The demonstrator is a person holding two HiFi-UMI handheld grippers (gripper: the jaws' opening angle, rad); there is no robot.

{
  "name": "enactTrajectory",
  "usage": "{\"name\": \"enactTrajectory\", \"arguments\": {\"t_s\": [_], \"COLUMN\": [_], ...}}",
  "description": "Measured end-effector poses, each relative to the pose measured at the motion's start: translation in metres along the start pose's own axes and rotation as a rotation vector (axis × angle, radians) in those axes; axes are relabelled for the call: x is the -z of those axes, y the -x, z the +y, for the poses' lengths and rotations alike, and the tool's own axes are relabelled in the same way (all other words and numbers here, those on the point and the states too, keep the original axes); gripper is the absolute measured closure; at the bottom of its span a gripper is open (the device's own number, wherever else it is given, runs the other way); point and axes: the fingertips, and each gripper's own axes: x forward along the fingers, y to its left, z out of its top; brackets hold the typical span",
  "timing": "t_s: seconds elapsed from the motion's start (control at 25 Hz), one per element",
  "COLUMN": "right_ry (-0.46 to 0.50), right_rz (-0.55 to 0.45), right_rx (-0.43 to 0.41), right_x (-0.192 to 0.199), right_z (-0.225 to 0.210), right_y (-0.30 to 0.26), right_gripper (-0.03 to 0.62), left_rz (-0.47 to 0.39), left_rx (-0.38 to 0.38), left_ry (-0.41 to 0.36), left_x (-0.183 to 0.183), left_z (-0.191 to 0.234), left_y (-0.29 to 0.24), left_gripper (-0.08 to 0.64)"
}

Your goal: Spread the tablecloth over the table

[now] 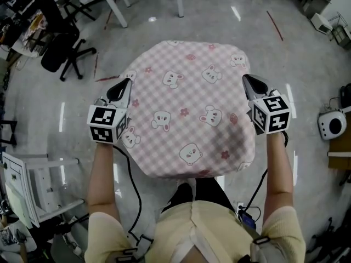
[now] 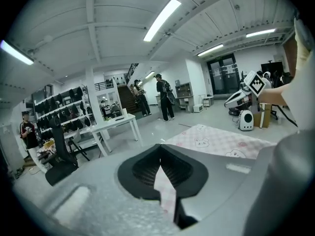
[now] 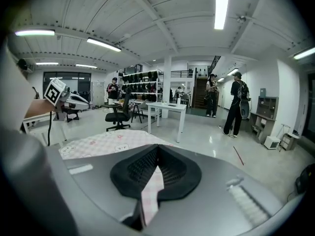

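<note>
pink checked tablecloth (image 1: 189,116) draped over table, left gripper (image 1: 124,87) clamped on its left edge, right gripper (image 1: 249,84) clamped on its right edge

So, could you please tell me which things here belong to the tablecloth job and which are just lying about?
In the job: tablecloth, left tool and right tool, each shut on its edge.
Lying about: office chair, white table, white floor device.
</note>
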Motion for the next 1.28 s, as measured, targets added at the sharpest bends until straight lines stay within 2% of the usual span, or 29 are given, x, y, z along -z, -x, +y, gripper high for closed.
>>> {"name": "enactTrajectory", "arguments": {"t_s": [0.16, 0.32, 0.48, 0.68, 0.84, 1.12, 1.28], "right_ry": [0.0, 0.008, -0.002, -0.009, 0.004, -0.053, -0.058], "right_rz": [-0.002, -0.013, -0.02, -0.021, -0.004, -0.007, 0.005], "right_rx": [0.008, 0.012, 0.01, 0.002, -0.005, 0.023, 0.018], "right_x": [0.0, 0.0, 0.004, 0.01, 0.018, 0.033, 0.04], "right_z": [0.018, 0.038, 0.056, 0.078, 0.099, 0.105, 0.122], "right_y": [0.025, 0.046, 0.064, 0.083, 0.097, 0.12, 0.128], "right_gripper": [0.588, 0.588, 0.588, 0.589, 0.588, 0.589, 0.589], "left_rz": [-0.007, 0.011, -0.024, 0.004, 0.02, 0.026, 0.041], "left_rx": [-0.007, -0.03, -0.034, -0.078, -0.062, -0.052, -0.042], "left_ry": [-0.02, -0.006, 0.039, 0.096, 0.13, 0.225, 0.246], "left_x": [-0.001, 0.006, 0.009, 0.019, 0.031, 0.056, 0.071], "left_z": [-0.01, -0.019, -0.029, -0.033, -0.047, -0.07, -0.079], "left_y": [0.026, 0.049, 0.072, 0.101, 0.122, 0.147, 0.16], "left_gripper": [0.558, 0.558, 0.558, 0.558, 0.557, 0.554, 0.554]}}
